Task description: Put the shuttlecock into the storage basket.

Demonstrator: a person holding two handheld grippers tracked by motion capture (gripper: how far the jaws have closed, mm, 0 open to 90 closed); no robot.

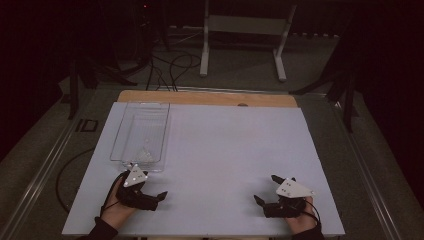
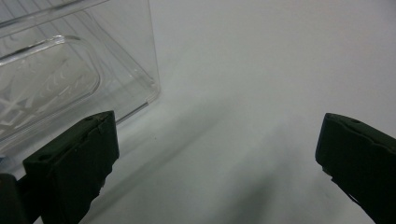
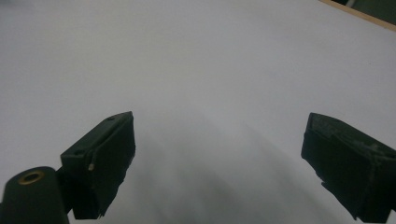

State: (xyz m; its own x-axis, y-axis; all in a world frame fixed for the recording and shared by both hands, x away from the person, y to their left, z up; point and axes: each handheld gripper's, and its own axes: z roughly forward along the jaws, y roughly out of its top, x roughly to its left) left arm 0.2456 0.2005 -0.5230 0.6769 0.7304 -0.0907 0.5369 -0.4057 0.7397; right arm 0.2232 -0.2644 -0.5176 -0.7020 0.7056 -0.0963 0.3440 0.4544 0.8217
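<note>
A clear plastic tray lies lengthwise on the left part of the white table. Pale glints show at its near end; I cannot tell if anything is inside. A hand holds my left gripper just in front of the tray's near end, open and holding nothing. In the left gripper view the left gripper has its jaws wide apart over bare table, with the tray's corner at upper left. My right gripper rests at the front right, open. In the right gripper view the right gripper has bare white table between its jaws.
A wooden strip runs along the table's far edge. Beyond it, a white metal stand and dark cables are on the floor. Metal rails flank the table.
</note>
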